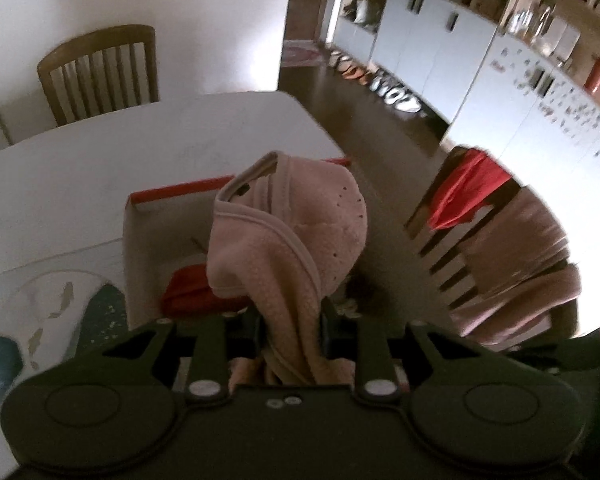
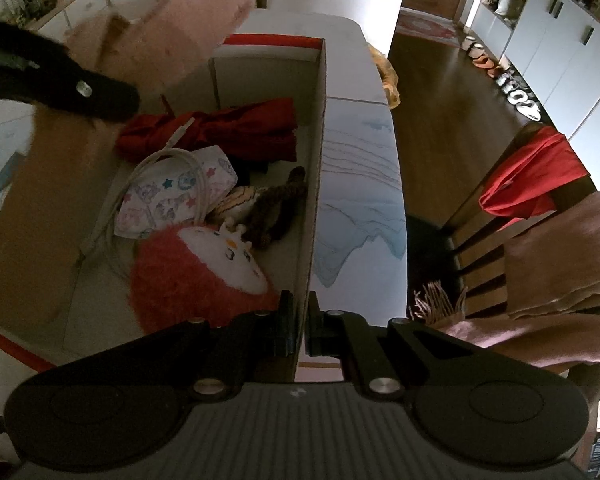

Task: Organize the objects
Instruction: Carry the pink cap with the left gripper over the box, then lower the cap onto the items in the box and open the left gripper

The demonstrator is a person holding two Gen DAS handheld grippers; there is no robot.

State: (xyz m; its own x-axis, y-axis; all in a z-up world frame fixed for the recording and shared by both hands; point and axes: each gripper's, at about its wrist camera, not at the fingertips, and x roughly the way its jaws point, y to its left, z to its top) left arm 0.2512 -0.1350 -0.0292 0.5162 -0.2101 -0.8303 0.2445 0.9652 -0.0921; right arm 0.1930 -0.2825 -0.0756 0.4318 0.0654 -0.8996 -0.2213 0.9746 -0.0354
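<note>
The left claw (image 1: 290, 320) grips a pink garment (image 1: 288, 232) hanging above the box (image 2: 318, 128), mid-frame. The right claw (image 2: 298, 328) is clenched on the box wall. Next, I reckon: lower it in, then release.

Box (image 2: 316, 168) on table (image 2: 364, 184); plush toy (image 2: 188, 276), cable (image 2: 168, 176) inside; chair (image 2: 512, 240) right.

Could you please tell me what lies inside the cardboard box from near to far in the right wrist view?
Red plush toy → star-patterned cloth → dark red garment → the box's far wall.
</note>
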